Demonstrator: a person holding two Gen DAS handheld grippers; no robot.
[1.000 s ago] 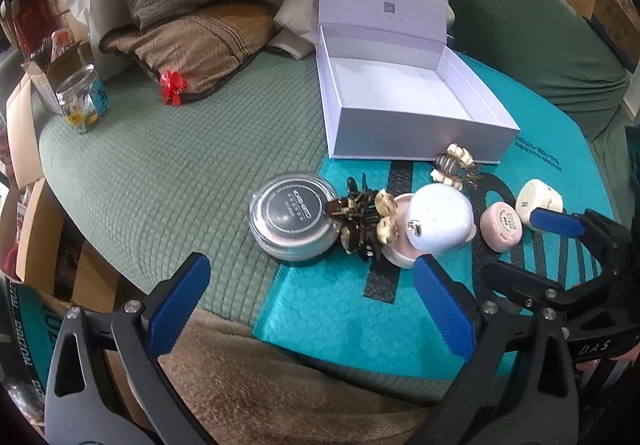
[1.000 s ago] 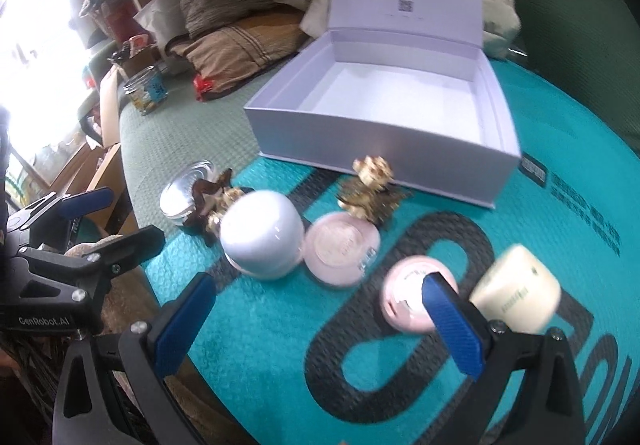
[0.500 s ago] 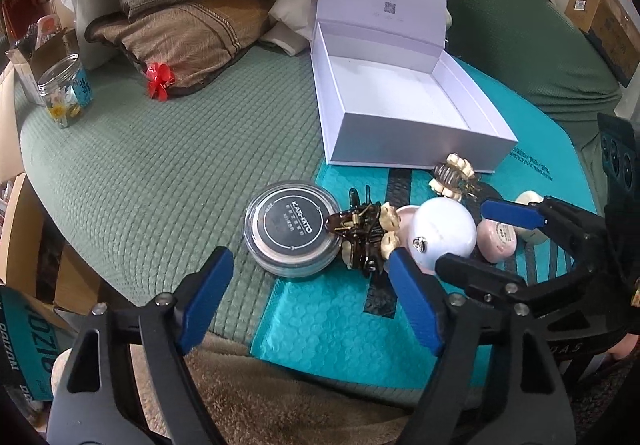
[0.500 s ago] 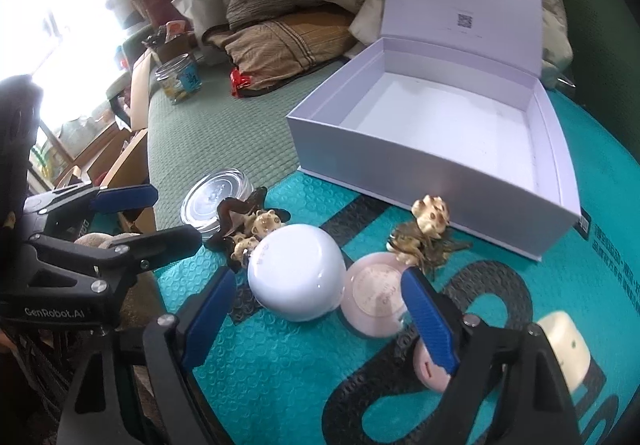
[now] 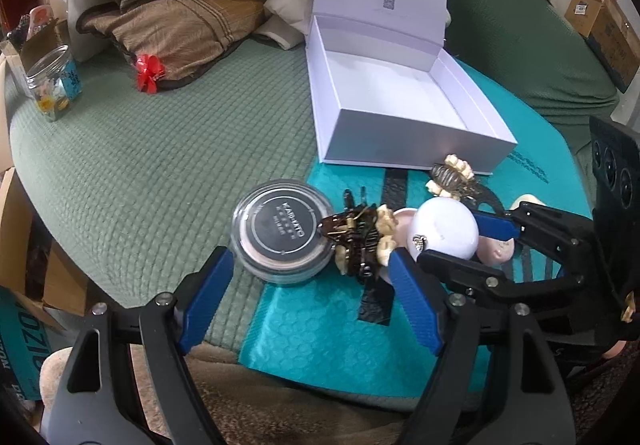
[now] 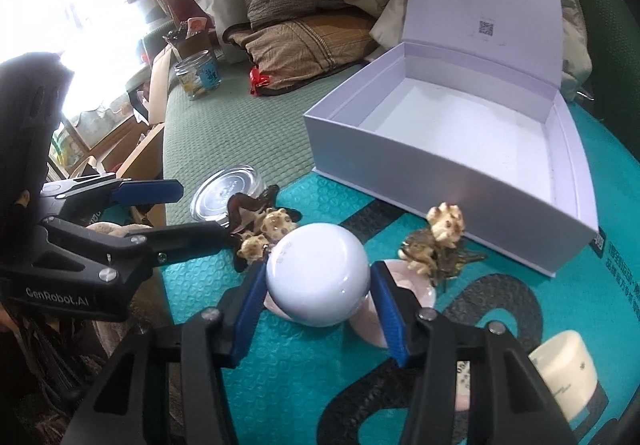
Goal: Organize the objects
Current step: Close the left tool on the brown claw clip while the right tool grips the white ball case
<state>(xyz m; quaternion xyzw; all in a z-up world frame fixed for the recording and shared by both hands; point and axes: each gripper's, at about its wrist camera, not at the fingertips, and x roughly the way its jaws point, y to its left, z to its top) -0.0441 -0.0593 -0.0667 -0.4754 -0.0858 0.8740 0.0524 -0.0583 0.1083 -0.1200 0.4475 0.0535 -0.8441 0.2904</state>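
Note:
An open white box (image 5: 404, 109) (image 6: 460, 149) stands on a teal mat (image 5: 320, 333) (image 6: 304, 377). In front of it lie a white round jar (image 5: 444, 229) (image 6: 318, 279), a clear round tin with a black lid (image 5: 282, 231) (image 6: 226, 193), a brown hair claw (image 5: 360, 241) (image 6: 260, 223), a second claw with cream flowers (image 5: 450, 173) (image 6: 440, 241), pink compacts (image 6: 404, 285) and a cream jar (image 6: 568, 369). My right gripper (image 6: 318, 299) (image 5: 444, 245) has its fingers against both sides of the white jar. My left gripper (image 5: 308, 299) (image 6: 176, 213) is open around the tin.
A glass jar (image 5: 54, 85) (image 6: 198, 75), a red bow (image 5: 148, 71) (image 6: 258, 79) and brown pillows (image 5: 176, 25) sit further back on the green cover. Cardboard boxes (image 5: 24, 257) stand off the left edge, more at the far right (image 5: 600, 21).
My right gripper has moved left and forward from the pink compacts to the white jar and narrowed onto it. My left gripper has advanced toward the tin.

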